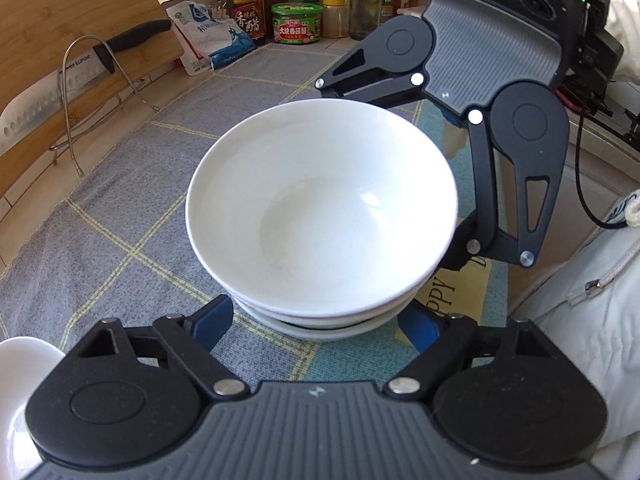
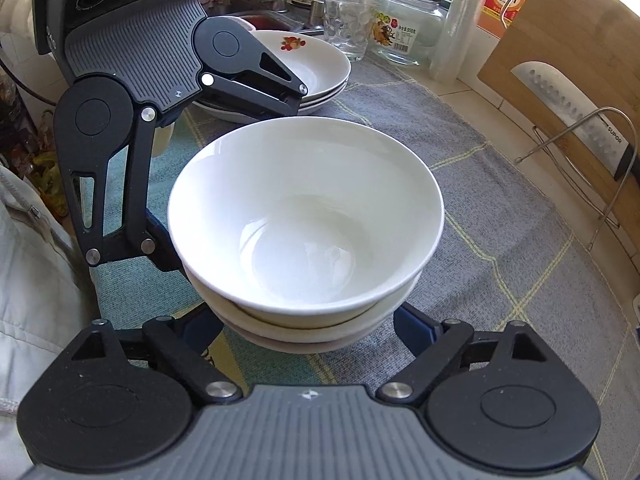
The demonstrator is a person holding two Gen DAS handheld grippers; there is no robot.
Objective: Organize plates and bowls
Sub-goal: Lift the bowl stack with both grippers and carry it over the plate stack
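Observation:
A stack of three white bowls (image 1: 320,208) stands on the grey checked mat; it also shows in the right wrist view (image 2: 304,216). My left gripper (image 1: 320,320) is open, its blue-padded fingers (image 1: 212,320) spread on either side of the stack's base. My right gripper (image 2: 308,328) is open the same way from the opposite side, one finger (image 2: 416,332) at the right of the base. Each gripper shows in the other's view, straddling the stack. Whether the pads touch the bowls is hidden. A stack of white plates (image 2: 316,68) with a red motif sits behind.
A cleaver (image 1: 60,88) and cutting board (image 1: 60,20) lean in a wire rack at the left. Sauce bottles, a green-lidded tub (image 1: 297,24) and a bag stand at the back. A glass (image 2: 346,24) and jar (image 2: 408,24) stand near the plates. Another white dish (image 1: 16,400) lies at bottom left.

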